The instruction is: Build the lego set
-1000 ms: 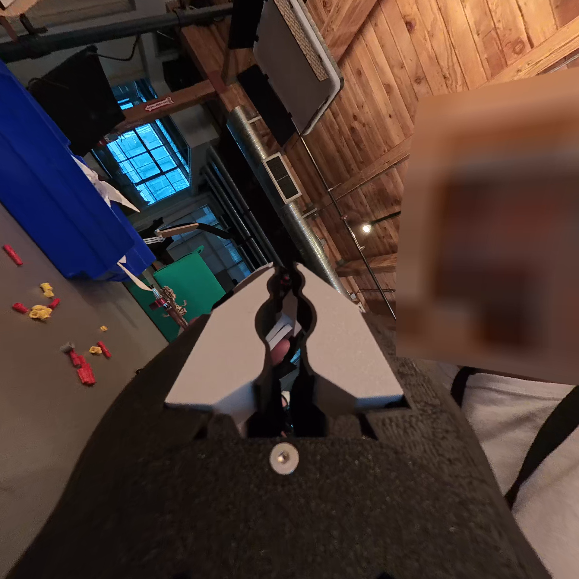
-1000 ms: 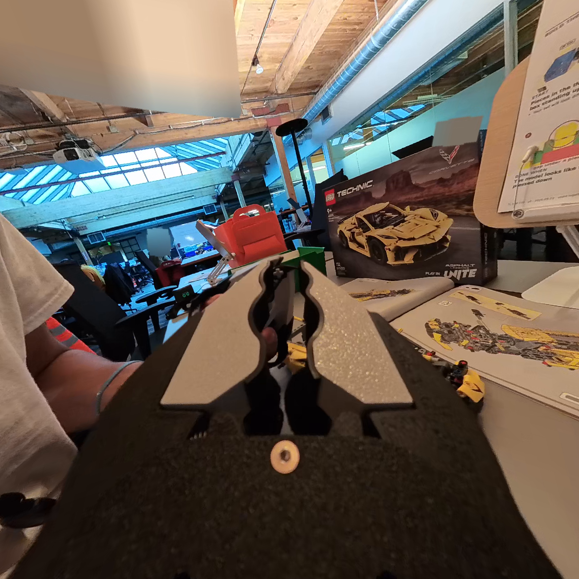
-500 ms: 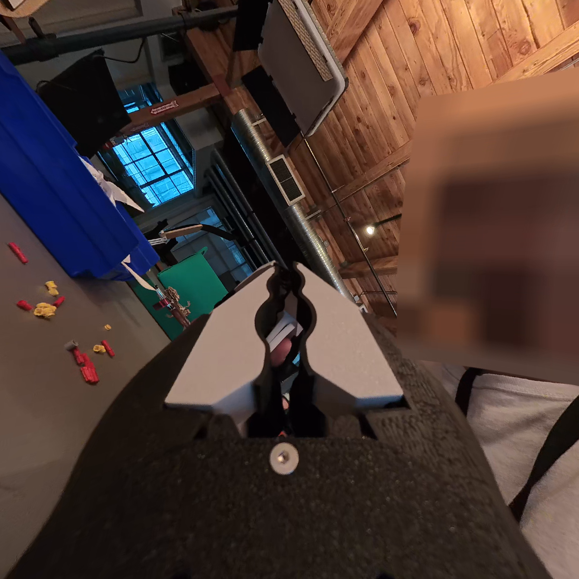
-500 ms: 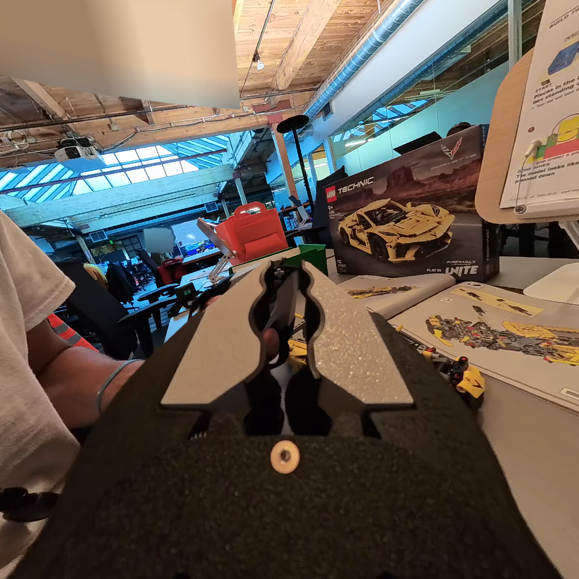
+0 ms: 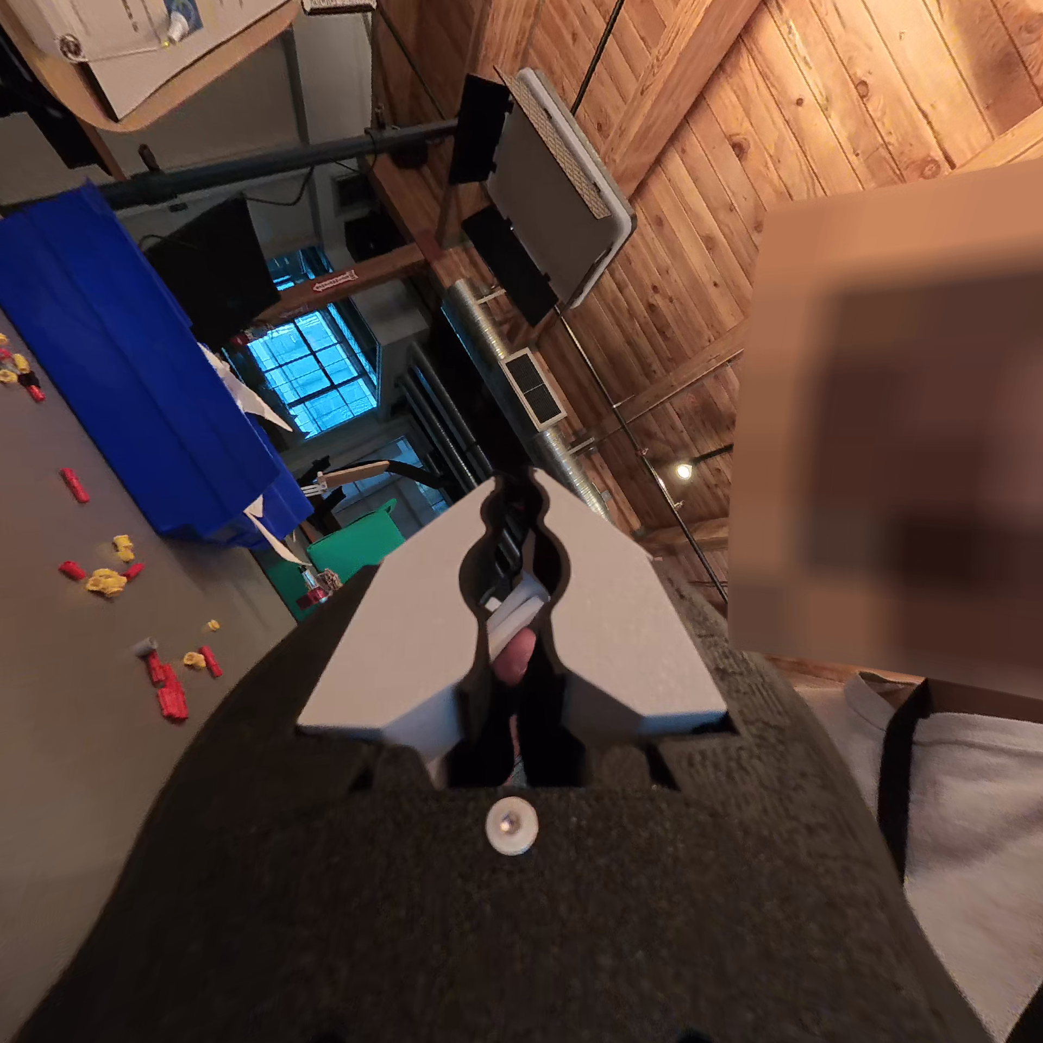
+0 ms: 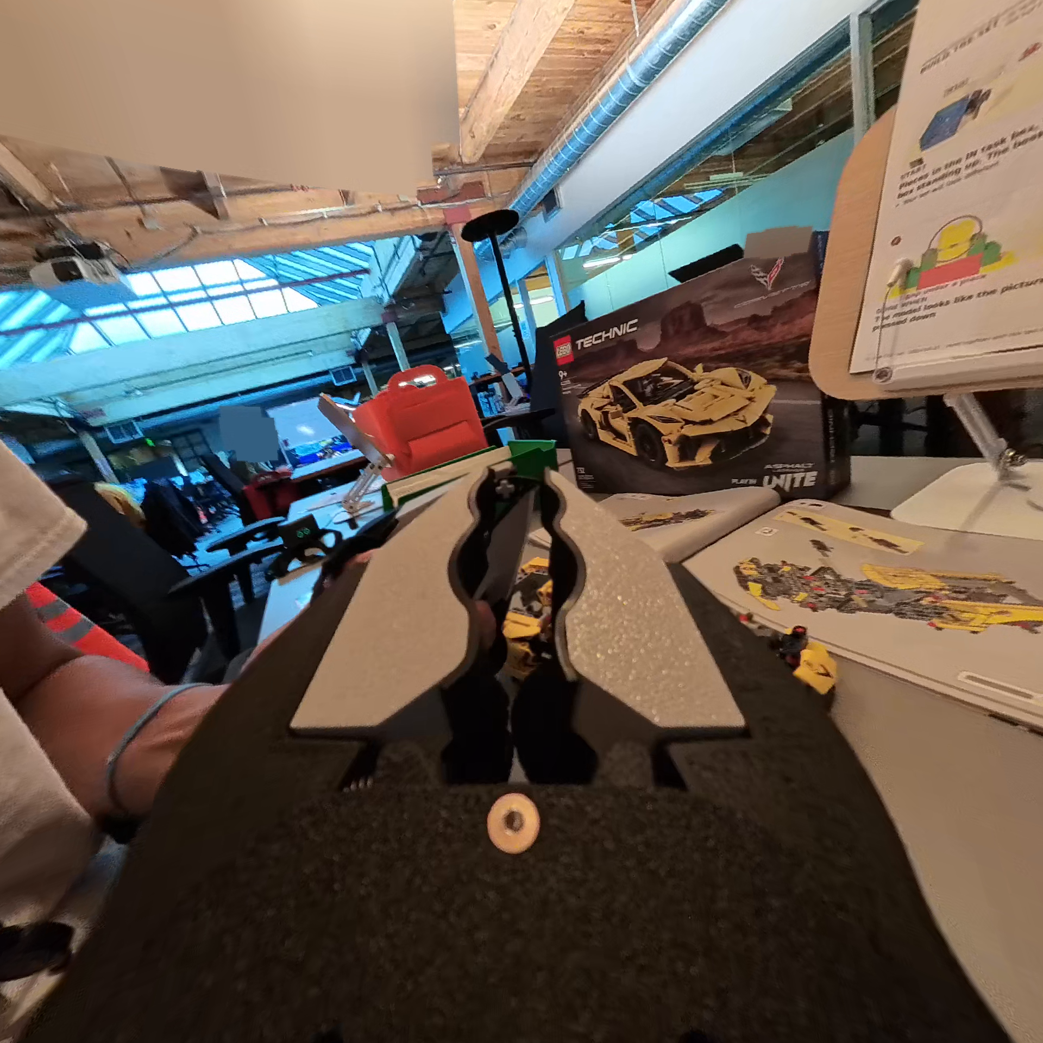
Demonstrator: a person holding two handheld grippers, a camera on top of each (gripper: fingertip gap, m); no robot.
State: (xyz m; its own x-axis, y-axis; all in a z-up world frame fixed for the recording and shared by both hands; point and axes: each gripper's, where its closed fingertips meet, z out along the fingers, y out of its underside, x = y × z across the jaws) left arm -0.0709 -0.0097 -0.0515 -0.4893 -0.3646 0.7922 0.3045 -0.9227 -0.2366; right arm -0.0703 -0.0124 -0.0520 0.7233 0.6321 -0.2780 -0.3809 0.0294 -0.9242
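- The left hand-held gripper (image 5: 515, 480) has its grey fingers drawn close, with only a narrow wavy slit between them. I cannot tell whether they pinch anything. A fingertip (image 5: 516, 657) and white parts show through the slit.
- The right hand-held gripper (image 6: 515, 485) also has its fingers nearly together. A small dark part sits at the tips, but I cannot tell whether it is gripped.
- Since a second ago the left wrist view has swung. The blue bin (image 5: 130, 384) now sits higher in the picture, and a wooden board with a clipped sheet (image 5: 141, 68) has come into the top corner.
- The loose red and yellow lego pieces (image 5: 107, 581) lie scattered on the grey bench (image 5: 56, 733) as before.
- The right wrist view has hardly changed. The lego box (image 6: 700, 395) stands in much the same place.
- The lego box is dark and printed with a brand logo, lettering and a yellow sports car.
- In front of the lego box lie a closed booklet (image 6: 694, 513) and an open instruction booklet (image 6: 880, 587) with car diagrams.
- A small yellow sub-assembly (image 6: 813, 669) rests at the open booklet's near edge, well in front of the lego box.
- To the right of the lego box stands the board's printed sheet (image 6: 971, 197), its lettering blurred.
- To the left of the lego box is a red bag (image 6: 423, 423).
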